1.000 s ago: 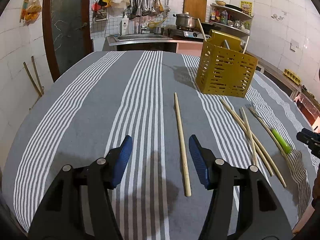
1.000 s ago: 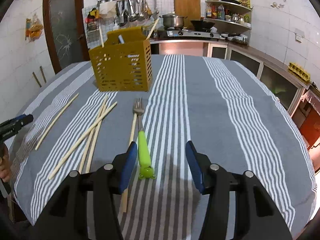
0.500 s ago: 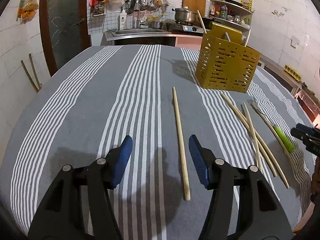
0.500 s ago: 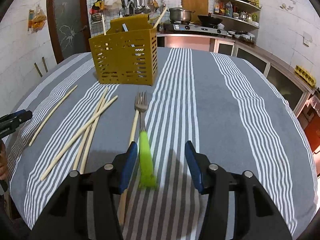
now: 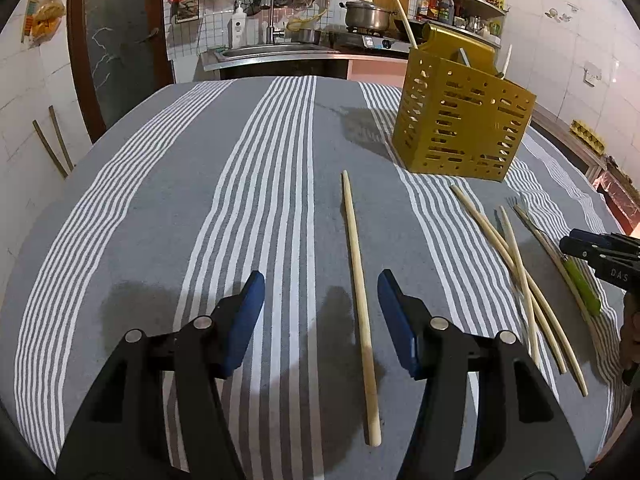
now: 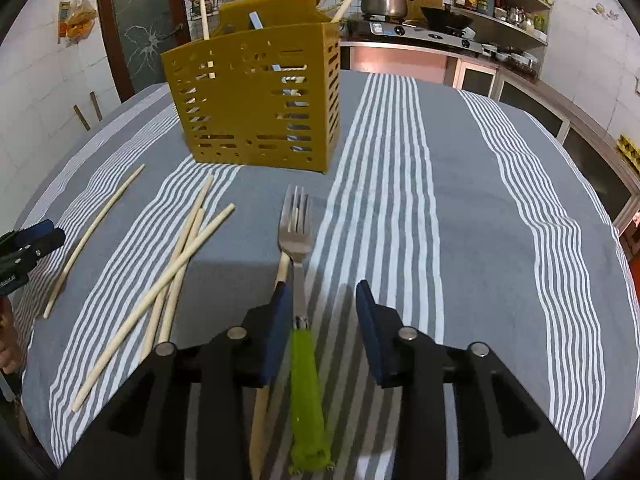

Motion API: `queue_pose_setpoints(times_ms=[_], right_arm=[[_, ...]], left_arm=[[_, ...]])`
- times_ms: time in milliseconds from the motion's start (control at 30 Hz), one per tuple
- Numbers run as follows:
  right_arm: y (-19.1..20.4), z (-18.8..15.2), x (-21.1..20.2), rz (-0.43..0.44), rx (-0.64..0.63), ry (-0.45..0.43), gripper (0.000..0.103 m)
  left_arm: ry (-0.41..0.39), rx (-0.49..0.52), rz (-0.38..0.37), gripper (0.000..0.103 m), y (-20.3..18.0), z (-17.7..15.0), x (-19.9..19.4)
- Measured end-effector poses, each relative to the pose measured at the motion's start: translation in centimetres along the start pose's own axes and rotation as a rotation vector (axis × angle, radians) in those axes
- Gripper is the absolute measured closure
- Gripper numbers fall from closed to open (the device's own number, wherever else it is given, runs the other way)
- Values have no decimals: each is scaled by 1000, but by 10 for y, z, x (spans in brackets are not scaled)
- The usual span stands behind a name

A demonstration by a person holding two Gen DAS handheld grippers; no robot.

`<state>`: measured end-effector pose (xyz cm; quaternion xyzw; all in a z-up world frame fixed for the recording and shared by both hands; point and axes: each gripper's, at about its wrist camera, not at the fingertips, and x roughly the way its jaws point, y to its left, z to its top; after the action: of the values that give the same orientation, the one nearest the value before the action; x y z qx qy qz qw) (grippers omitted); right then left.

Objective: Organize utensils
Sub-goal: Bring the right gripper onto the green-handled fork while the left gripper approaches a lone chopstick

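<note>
A yellow slotted utensil holder (image 6: 256,100) stands on the striped tablecloth and shows in the left wrist view too (image 5: 460,120); a few utensils stick out of it. A fork with a green handle (image 6: 304,364) lies between the open jaws of my right gripper (image 6: 324,312), close to the left finger, with a wooden chopstick (image 6: 266,380) beside it. Three chopsticks (image 6: 176,276) lie crossed to its left. My left gripper (image 5: 320,296) is open over a single chopstick (image 5: 358,300), which lies between its jaws nearer the right finger.
The table (image 5: 160,200) is covered by a grey and white striped cloth. Behind it stand a sink counter (image 5: 272,56), a stove with a pot (image 5: 366,16) and shelves (image 6: 500,4). The table edge drops away on the right (image 6: 600,184).
Both grippers have moved forward and lower over the table. The fork handle now lies between the right jaws; the single chopstick lies deeper between the left jaws.
</note>
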<state>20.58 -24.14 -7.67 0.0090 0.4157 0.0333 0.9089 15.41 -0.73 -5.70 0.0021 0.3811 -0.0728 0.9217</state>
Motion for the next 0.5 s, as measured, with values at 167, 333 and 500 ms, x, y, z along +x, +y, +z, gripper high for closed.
queue_pose_setpoints(times_ms=[167,333,500], right_arm=[[2,2,1,-5,-16,2,68],[0,3,4,-7,-18,14,69],[4,4,11,-13,-42,49,75]], left_arm=[[21,-7,-19,47,2,3,7],[49,22,-31,52,-7,12,19],[89,74,-12,56,-17,24,35]])
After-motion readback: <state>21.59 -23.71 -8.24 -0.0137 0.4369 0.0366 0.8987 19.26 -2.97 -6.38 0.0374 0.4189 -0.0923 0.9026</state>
